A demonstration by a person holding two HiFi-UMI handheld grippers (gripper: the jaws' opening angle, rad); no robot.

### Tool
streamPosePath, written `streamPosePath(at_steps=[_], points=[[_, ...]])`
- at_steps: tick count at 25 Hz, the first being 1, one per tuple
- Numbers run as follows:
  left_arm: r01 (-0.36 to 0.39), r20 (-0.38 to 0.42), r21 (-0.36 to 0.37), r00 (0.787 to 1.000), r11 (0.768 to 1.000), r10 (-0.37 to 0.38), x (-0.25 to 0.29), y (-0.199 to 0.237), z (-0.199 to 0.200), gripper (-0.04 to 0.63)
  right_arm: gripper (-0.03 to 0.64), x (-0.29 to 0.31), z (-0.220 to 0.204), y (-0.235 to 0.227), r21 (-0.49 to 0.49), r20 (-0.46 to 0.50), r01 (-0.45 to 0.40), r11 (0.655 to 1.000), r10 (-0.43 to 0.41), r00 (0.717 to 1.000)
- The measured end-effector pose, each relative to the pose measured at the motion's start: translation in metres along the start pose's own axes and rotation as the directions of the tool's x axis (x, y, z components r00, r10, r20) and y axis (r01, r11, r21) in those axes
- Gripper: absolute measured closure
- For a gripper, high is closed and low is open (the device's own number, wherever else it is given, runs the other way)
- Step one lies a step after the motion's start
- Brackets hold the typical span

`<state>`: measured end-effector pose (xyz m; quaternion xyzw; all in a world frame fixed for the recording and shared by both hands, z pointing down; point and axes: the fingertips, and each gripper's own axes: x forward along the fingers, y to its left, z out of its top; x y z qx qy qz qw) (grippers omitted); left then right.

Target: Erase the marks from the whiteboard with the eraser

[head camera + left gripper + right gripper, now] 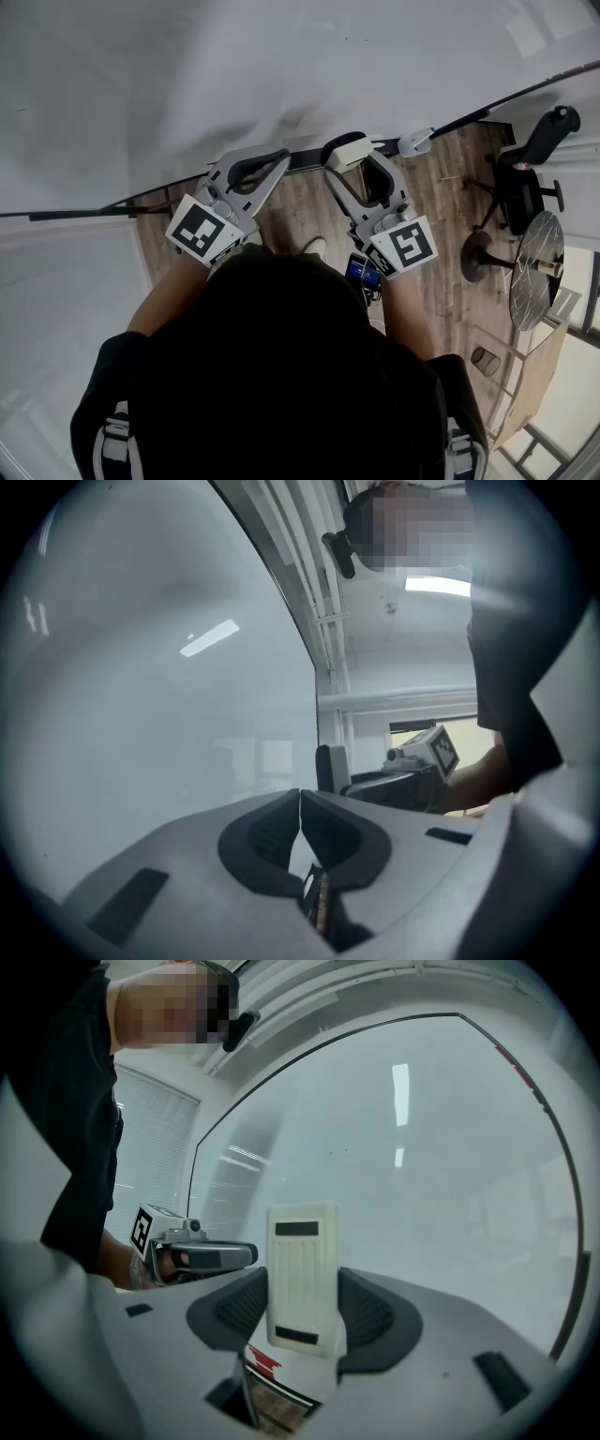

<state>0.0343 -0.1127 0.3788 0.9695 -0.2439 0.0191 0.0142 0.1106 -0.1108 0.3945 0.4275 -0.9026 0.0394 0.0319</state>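
Right tool point(302, 1312): clamped on the cream ribbed hard-plastic block eraser point(302, 1241), with the jaws on its two long sides.
Left tool point(300, 806): jaws pressed together, nothing between them; it sits just left of the right tool.
Eraser place: upright in your right tool, near the big glossy white whiteboard point(234, 75); can't tell if they touch.
Handling: probably light, with a stiff shell and smooth sides that could slip. Grip it mid-body and press the pad face flat.
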Motion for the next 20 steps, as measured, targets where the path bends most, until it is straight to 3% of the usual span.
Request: streamPosePath(at_steps=[20], points=[[0.018,0.006,-0.009,1.0,1.0,-0.018,0.0055,-0.0083,0.0009,0.589,0.382,-0.0054,-0.0064,0.0039,0.006,-0.006,-0.009,1.0,0.009,1.0]])
